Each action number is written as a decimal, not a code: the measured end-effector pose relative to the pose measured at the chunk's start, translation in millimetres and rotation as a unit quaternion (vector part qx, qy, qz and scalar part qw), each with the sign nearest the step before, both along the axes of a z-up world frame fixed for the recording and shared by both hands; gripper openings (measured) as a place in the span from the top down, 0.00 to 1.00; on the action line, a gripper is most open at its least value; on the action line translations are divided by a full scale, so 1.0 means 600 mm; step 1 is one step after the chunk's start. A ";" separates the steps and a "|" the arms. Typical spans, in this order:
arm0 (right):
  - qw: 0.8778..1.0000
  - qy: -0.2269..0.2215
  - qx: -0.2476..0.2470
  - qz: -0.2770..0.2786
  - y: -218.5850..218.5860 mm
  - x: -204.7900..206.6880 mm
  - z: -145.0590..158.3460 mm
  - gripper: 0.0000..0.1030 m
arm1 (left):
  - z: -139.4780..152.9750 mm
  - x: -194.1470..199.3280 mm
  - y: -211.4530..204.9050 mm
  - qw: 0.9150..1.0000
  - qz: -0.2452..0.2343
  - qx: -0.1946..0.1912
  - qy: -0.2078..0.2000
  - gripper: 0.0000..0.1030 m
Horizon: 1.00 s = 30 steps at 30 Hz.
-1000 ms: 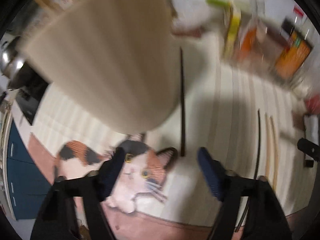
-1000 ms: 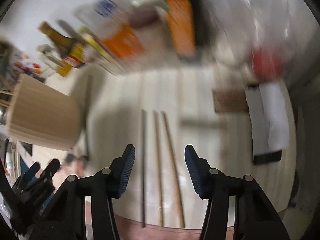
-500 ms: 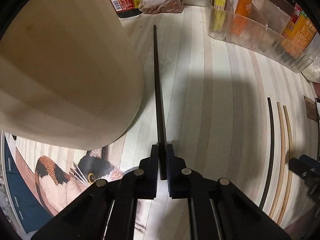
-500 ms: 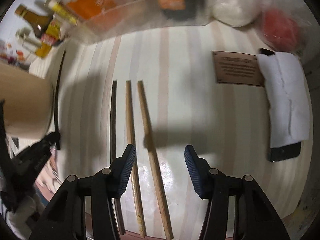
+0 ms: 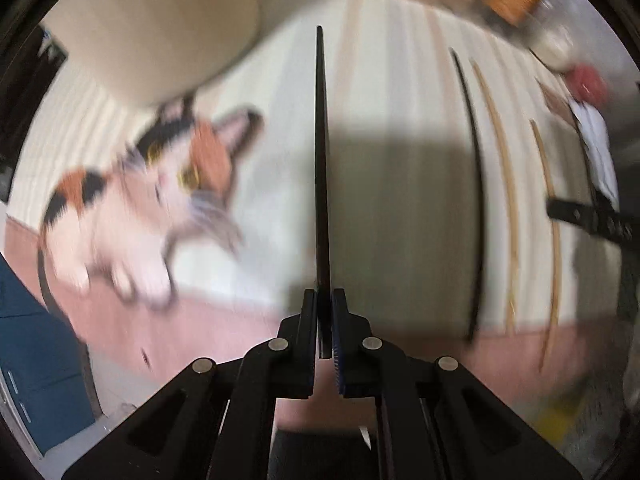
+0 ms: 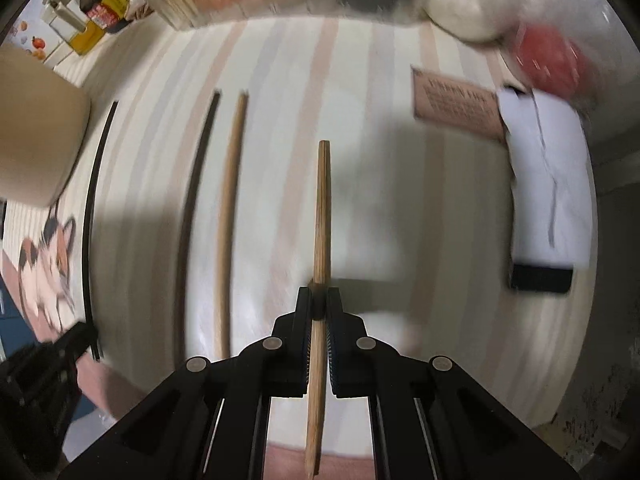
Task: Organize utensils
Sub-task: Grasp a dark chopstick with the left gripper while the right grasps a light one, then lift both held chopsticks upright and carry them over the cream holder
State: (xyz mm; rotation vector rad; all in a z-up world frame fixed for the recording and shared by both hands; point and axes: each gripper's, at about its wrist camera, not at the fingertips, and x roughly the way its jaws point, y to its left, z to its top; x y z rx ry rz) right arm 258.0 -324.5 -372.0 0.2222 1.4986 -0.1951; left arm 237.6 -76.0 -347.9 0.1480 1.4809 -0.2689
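Left gripper [image 5: 325,312] clamps a black chopstick [image 5: 321,160] near its rear end, tip pointing far. Right gripper [image 6: 319,312] is closed on a wooden chopstick [image 6: 322,216] w/ tail sticking out behind. Both look light, stiff, thin, prob. slippery, so grip nearer mid-length. Two more lie left on the striped mat [image 6: 360,120]; beige holder [image 6: 36,128] far left.

Both wrist cameras look steeply down, close above the striped mat [image 5: 400,80]. Both catch the same loose black chopstick [image 5: 474,184] [image 6: 192,208].
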 end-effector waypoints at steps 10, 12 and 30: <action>0.999 0.026 0.033 -0.025 -0.036 -0.030 -0.008 0.92 | 0.030 0.038 -0.018 0.999 0.032 -0.040 -0.011 0.89; 0.999 0.025 0.027 -0.032 -0.048 -0.019 -0.009 0.92 | 0.022 0.077 -0.027 0.998 0.040 -0.036 -0.012 0.89; 0.999 0.039 -0.008 -0.023 -0.022 0.026 -0.021 0.92 | -0.035 0.157 -0.092 0.999 0.026 0.030 -0.028 0.89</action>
